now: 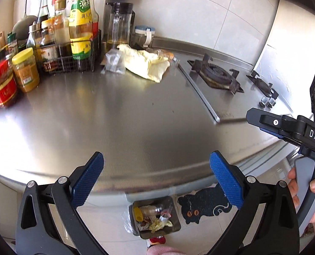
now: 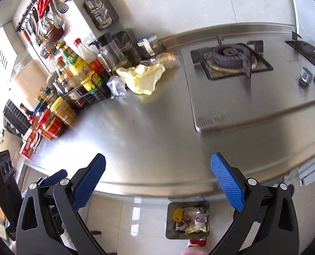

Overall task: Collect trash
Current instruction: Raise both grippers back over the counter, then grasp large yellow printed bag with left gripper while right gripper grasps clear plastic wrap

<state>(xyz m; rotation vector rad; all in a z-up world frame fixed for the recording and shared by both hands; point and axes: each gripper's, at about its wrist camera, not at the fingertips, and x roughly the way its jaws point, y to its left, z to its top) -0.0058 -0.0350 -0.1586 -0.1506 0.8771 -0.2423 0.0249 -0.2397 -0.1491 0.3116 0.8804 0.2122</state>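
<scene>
A trash bin (image 1: 174, 231) on the floor below the counter edge holds a plastic bottle, wrappers and scraps; it also shows in the right wrist view (image 2: 170, 227). On the steel counter's far side lie a crumpled clear plastic bag (image 1: 115, 62) (image 2: 117, 86), a yellow cloth (image 1: 145, 63) (image 2: 141, 77) and a clear plastic bottle (image 1: 165, 54) (image 2: 166, 60) on its side. My left gripper (image 1: 156, 179) is open and empty above the counter's front edge. My right gripper (image 2: 158, 181) is open and empty, also above the front edge; its body shows at the right of the left wrist view.
A wire rack of sauce bottles (image 1: 76, 31) (image 2: 83, 74) and several jars (image 1: 25, 70) (image 2: 61, 110) crowd the counter's left. A gas hob (image 1: 218, 74) (image 2: 229, 60) sits at the right. A black cat mat (image 1: 204, 206) lies on the floor beside the bin.
</scene>
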